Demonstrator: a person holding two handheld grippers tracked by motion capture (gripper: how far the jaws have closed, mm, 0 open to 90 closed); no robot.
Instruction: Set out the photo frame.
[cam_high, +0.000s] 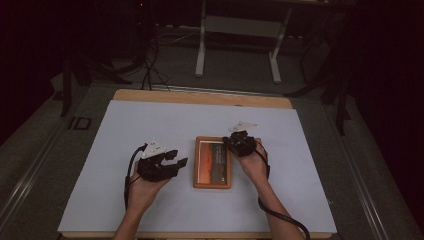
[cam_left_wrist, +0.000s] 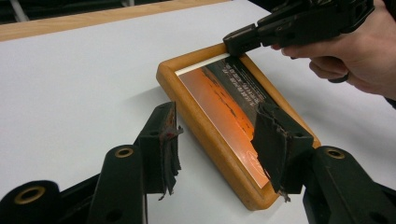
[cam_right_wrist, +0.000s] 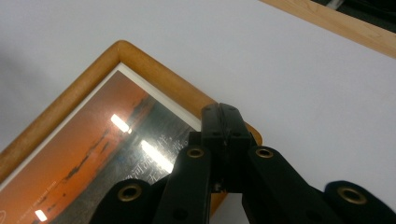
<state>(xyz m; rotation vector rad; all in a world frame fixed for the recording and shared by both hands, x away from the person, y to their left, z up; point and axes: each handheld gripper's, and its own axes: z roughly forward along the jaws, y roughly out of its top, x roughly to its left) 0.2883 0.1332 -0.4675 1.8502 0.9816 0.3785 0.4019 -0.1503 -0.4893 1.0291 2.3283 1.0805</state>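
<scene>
A wooden picture frame (cam_high: 212, 185) holding an orange sunset print lies flat on the white table top (cam_high: 150, 125). My left gripper (cam_high: 179, 157) hovers just left of the frame, open, with nothing between its worn pads (cam_left_wrist: 168, 135). In the left gripper view the frame (cam_left_wrist: 205, 116) runs away between the jaws of the left gripper (cam_left_wrist: 219, 144). My right gripper (cam_high: 228, 141) is shut, its tips resting on the frame's far right corner. The right gripper view shows its jaws (cam_right_wrist: 222, 114) pressed together over the frame's rim (cam_right_wrist: 70, 107). The right gripper (cam_left_wrist: 233, 41) appears at that corner in the left gripper view too.
The white sheet covers a wooden table whose far edge (cam_high: 200, 96) shows bare. Wide open white surface lies left, right and beyond the frame. Behind the table, desk legs (cam_high: 200, 50) and cables (cam_high: 150, 70) stand on a dark floor.
</scene>
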